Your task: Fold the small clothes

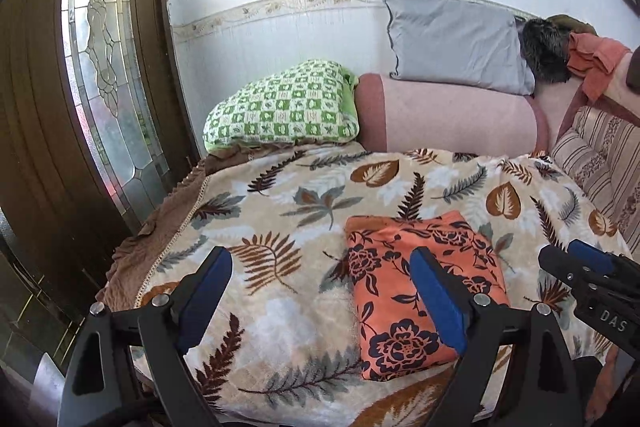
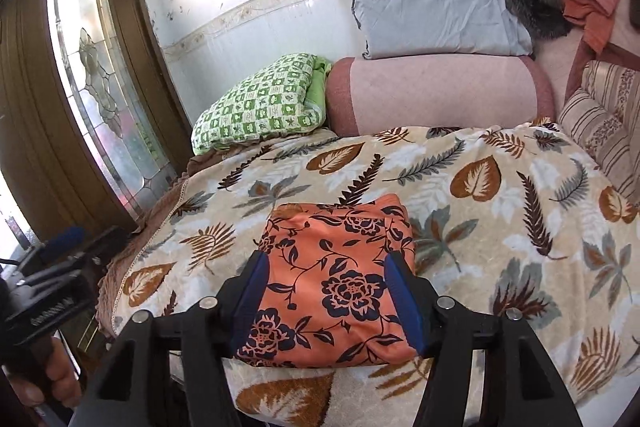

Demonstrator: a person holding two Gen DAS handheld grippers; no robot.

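A folded orange garment with dark flowers (image 1: 380, 307) (image 2: 332, 259) lies flat on the leaf-print blanket (image 1: 280, 195) (image 2: 480, 227) near the bed's front edge. My left gripper (image 1: 320, 267) hangs above the blanket with its blue-padded fingers wide open and nothing between them; its right finger (image 1: 436, 299) overlaps the garment's middle in the picture. My right gripper (image 2: 326, 267) hovers over the garment, open, with the pads apart from the cloth. The right gripper also shows at the right edge of the left wrist view (image 1: 576, 259), the left gripper at the left edge of the right wrist view (image 2: 80, 239).
At the bed's head lie a green checked pillow (image 1: 280, 107), a pink bolster (image 1: 452, 115) and a grey pillow (image 1: 452, 39). A striped cushion (image 1: 600, 155) and heaped clothes (image 1: 592, 59) sit at the right. A wooden door with glass (image 1: 100, 67) stands left. A hand (image 2: 52, 379) holds the left gripper.
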